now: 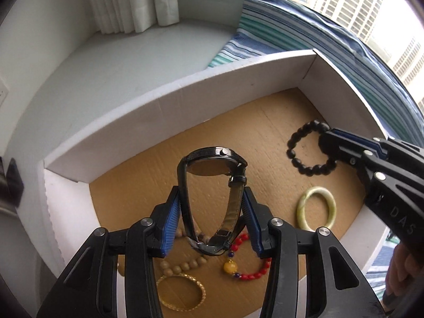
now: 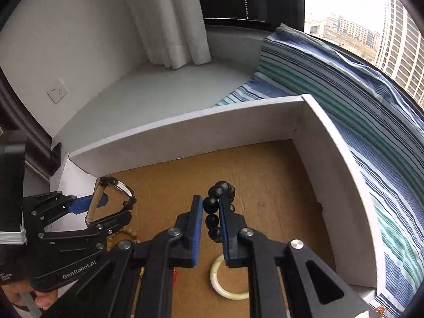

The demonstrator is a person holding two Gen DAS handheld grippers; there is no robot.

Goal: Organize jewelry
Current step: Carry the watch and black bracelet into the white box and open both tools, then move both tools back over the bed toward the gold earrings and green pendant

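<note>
Place: a high-rise home, by a window seat.
Beyond the tools: white curtain, wall socket, pale ledge.
To their right: striped cushion, tower blocks through the window.
Beneath them: cardboard tray.

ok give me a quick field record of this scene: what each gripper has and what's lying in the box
left gripper: shut on the watch
right gripper: shut on the black bead bracelet
box: white walls, brown floor
lying in box: green bangle, gold bangle, red bead bracelet, tan bead bracelet
</note>
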